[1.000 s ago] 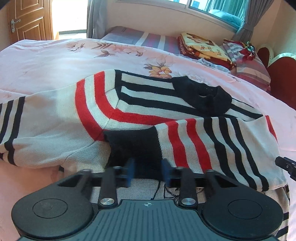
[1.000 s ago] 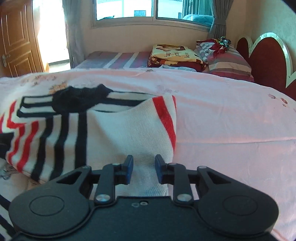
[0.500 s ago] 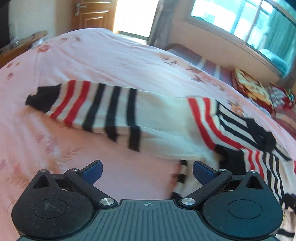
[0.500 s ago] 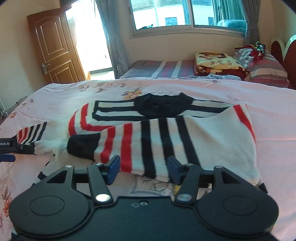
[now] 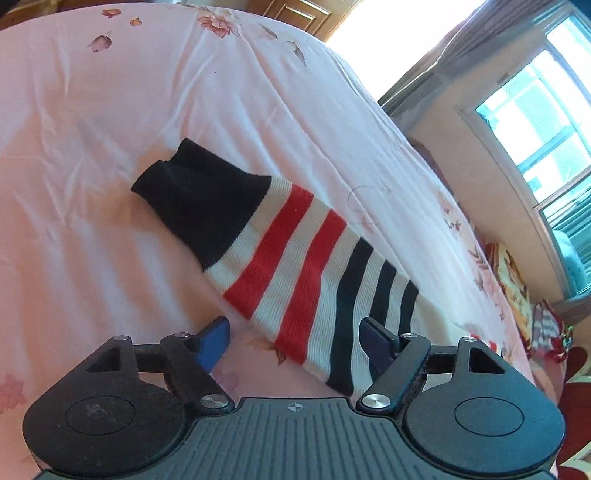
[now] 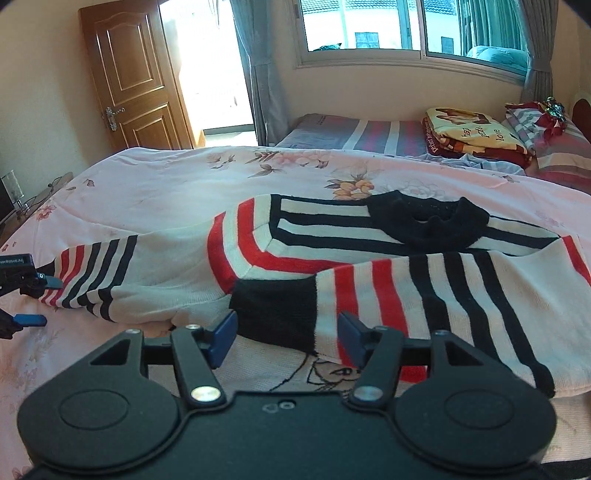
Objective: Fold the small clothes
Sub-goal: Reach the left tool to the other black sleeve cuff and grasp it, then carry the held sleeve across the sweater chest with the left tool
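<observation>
A white knit sweater with red and black stripes and a black collar [image 6: 424, 221] lies flat on the bed. One sleeve is folded across the body, and its black cuff [image 6: 273, 306] sits just ahead of my right gripper [image 6: 288, 326]. Those jaws are opening and the pads touch nothing. The other sleeve [image 5: 295, 266] stretches out to the left and ends in a black cuff [image 5: 199, 206]. My left gripper [image 5: 293, 332] straddles its striped part. Its jaws are closing, but the pads stand apart from the knit. The left gripper [image 6: 46, 301] also shows at the edge of the right wrist view.
A pink floral bedspread [image 6: 166, 184] covers the bed. Folded blankets [image 6: 472, 133] and striped pillows [image 6: 554, 147] lie at the far right by a red headboard. A wooden door [image 6: 129, 85] and a window [image 6: 406, 26] are behind. A low table [image 6: 22, 206] stands at the left.
My left gripper left the folded sleeve's cuff, swung left and rolled over the outstretched sleeve, with its jaws wider. My right gripper moved from the sweater's right edge to the folded cuff and opened.
</observation>
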